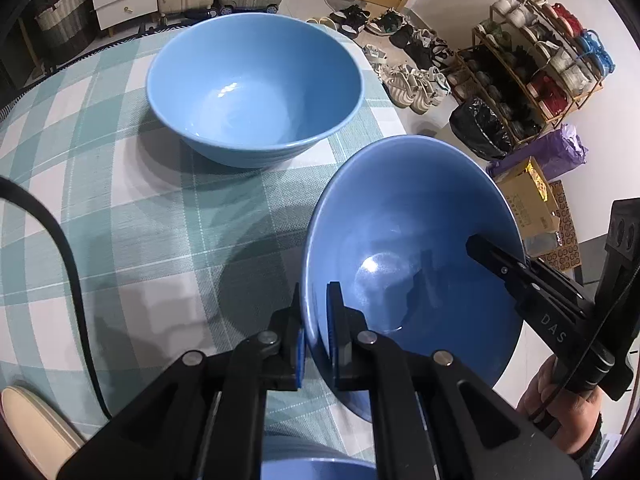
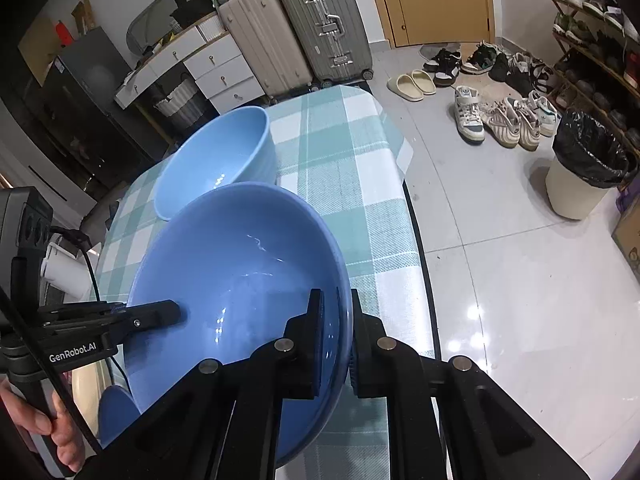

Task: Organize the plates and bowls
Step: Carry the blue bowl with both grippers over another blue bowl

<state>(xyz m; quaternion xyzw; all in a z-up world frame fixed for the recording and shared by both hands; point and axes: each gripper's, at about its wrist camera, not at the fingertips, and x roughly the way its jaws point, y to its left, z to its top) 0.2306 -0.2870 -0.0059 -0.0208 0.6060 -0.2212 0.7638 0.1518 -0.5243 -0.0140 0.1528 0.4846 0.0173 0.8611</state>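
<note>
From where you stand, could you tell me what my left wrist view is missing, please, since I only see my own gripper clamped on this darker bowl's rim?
Observer: The right gripper is also shut on the darker bowl, with one finger inside the rim and one outside.
Operator: Thank you. Is there anything on the floor to the right of the table?
Observer: Yes, a pale bin with a black liner stands there, apart from the table.
Operator: And what stands beyond the light blue bowl?
Observer: Two upright suitcases stand behind the light blue bowl, beside a white drawer unit.
</note>
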